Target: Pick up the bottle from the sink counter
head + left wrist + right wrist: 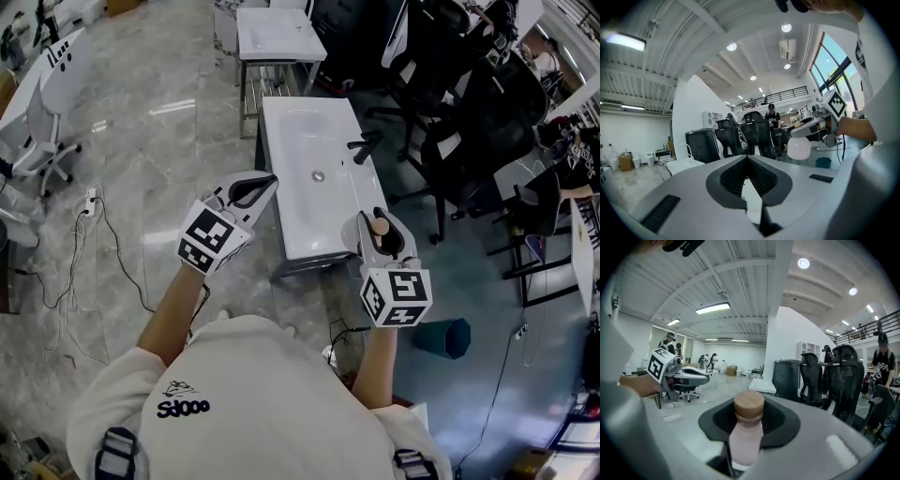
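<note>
One bottle (pixel 746 437), pale pink with a round wooden cap (pixel 749 405), and it's standing upright between the jaws of the right gripper (pixel 377 217). The dark pads are closed on its body just below the cap, and that's a sensible hold, since it leaves the cap poking up free and the bottle plumb. In the head view it sits by the near right corner of the counter (pixel 291 220), lifted off the surface as far as I can judge, so the pick-up looks as good as done. The left gripper (pixel 267 181) hovers by the counter's near left edge, jaws together with nothing between them. To me that's a spare hand kept out of the way. The counter is a long white slab with a moulded basin (pixel 309 141), a drain (pixel 319 175) and a black faucet (pixel 364 147) on its right side. A second white sink unit (pixel 278 33) stands at the far end. All round is a glossy marbled floor (pixel 159 122), with black office chairs (pixel 469 112) to the right, a teal bin (pixel 448 337) near right and cables (pixel 89 234) trailing off left
</note>
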Tool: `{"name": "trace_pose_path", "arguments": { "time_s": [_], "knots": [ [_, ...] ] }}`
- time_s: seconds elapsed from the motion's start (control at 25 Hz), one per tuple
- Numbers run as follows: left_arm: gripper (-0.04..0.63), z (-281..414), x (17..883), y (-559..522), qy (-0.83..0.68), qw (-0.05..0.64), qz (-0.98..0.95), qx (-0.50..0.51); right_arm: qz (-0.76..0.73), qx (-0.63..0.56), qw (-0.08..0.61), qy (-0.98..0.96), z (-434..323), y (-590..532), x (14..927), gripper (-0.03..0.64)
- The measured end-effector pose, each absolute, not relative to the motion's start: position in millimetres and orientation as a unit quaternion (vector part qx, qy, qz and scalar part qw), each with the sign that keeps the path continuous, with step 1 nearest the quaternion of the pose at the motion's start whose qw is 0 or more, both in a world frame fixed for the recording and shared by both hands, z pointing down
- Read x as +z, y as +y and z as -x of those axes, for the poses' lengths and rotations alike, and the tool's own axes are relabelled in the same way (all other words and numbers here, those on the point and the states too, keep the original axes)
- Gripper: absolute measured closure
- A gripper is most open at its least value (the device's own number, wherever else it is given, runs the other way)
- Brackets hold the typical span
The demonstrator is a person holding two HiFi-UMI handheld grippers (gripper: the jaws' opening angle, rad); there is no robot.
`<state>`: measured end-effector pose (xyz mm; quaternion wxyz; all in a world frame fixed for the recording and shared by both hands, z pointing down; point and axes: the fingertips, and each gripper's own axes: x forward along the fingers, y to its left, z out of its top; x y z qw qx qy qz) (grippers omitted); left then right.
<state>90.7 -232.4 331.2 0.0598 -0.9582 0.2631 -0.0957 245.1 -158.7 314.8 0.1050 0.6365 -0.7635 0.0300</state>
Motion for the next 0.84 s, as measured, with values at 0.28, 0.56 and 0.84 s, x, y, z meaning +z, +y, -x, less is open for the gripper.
{"name": "trace_pose_path", "arguments": {
  "time_s": [0.28,0.56,0.84],
  "knots": [
    [0.600,-89.7,336.8,-230.9,0.262,0.051,0.959,-0.097,-0.634,0.029,0.103,-0.766,-242.9,-158.3,314.6,0.495],
    [0.598,-86.3,340.1,-230.7,0.265,0.047,0.958,-0.099,-0.625,0.021,0.104,-0.773,-235.2,-158.2,308.0,0.495],
    [0.598,-83.1,340.2,-231.6,0.270,0.045,0.957,-0.098,-0.620,0.019,0.104,-0.778,-230.2,-157.7,305.3,0.495]
  ]
}}
